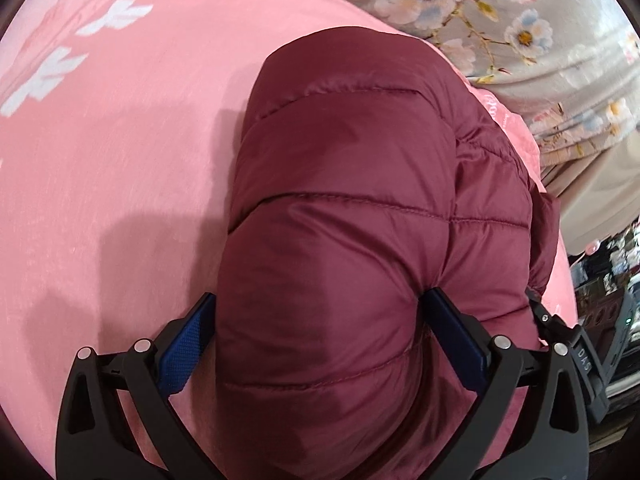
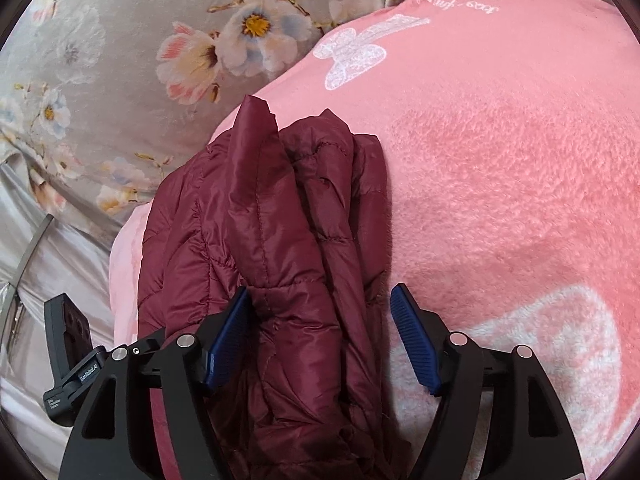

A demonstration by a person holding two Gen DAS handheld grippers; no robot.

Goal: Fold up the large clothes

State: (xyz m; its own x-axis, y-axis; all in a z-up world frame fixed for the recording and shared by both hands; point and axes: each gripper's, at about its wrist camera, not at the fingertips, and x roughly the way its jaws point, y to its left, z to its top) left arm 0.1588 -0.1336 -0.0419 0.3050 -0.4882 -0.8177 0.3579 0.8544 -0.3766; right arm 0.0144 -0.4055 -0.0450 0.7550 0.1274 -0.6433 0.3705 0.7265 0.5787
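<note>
A maroon quilted puffer jacket [image 1: 360,208] lies folded into a thick bundle on a pink fleece blanket [image 1: 120,160]. My left gripper [image 1: 320,312] straddles the near end of the bundle with its jaws wide apart, a blue pad on each side of the padding. In the right wrist view the jacket [image 2: 280,220] shows as stacked layers with a pointed corner sticking up. My right gripper [image 2: 320,308] is open around the bundle's near end; its left pad touches the fabric, its right pad stands clear over the blanket [image 2: 500,160].
A grey floral bedsheet [image 1: 500,12] lies beyond the blanket; it also shows in the right wrist view [image 2: 100,60]. Cluttered dark items [image 1: 608,280] sit past the bed's edge at the right. A metal bar [image 2: 28,248] shows at the left.
</note>
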